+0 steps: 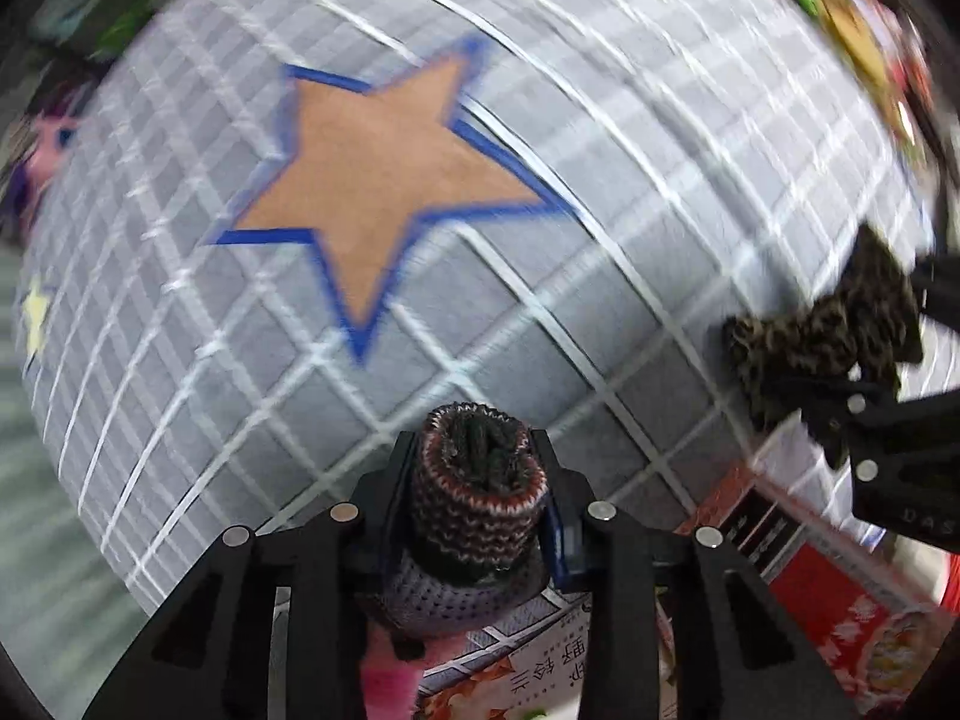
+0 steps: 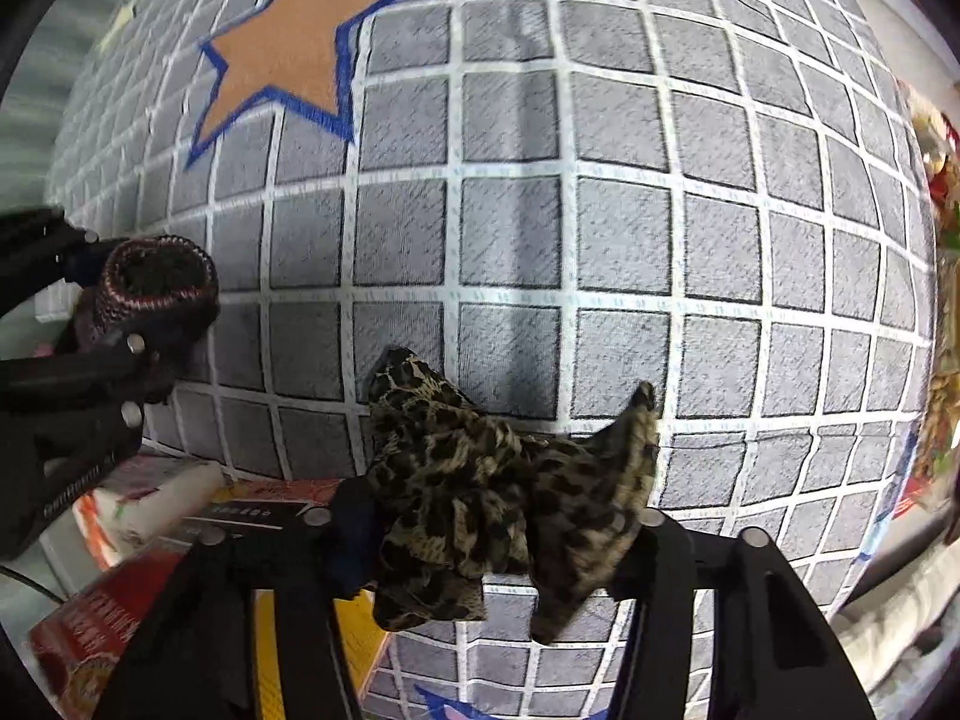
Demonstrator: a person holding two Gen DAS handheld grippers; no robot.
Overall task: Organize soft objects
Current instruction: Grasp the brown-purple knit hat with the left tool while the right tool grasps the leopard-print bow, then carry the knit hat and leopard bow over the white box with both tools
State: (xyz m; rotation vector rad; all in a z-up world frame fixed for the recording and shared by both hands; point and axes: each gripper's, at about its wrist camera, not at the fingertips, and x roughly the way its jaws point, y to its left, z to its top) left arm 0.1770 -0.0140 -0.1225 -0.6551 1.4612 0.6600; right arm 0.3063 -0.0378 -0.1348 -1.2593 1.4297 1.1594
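My left gripper (image 1: 478, 480) is shut on a rolled knitted piece (image 1: 480, 498) in dark red, white and grey yarn, its hollow end facing the camera. It hangs over the edge of a grey checked mat (image 1: 540, 120). In the right wrist view the same knitted roll (image 2: 159, 288) shows at the left, in the left gripper (image 2: 114, 324). My right gripper (image 2: 492, 510) is shut on a crumpled leopard-print cloth (image 2: 480, 480) that bunches up between the fingers above the mat (image 2: 600, 210). The leopard cloth (image 1: 822, 330) also appears at the right of the left wrist view.
The mat bears an orange star with a blue border (image 1: 384, 180), also in the right wrist view (image 2: 294, 42). Red printed boxes (image 1: 840, 612) and packets (image 2: 156, 498) lie along the mat's near edge. More packaged goods (image 2: 942, 360) lie at the far right.
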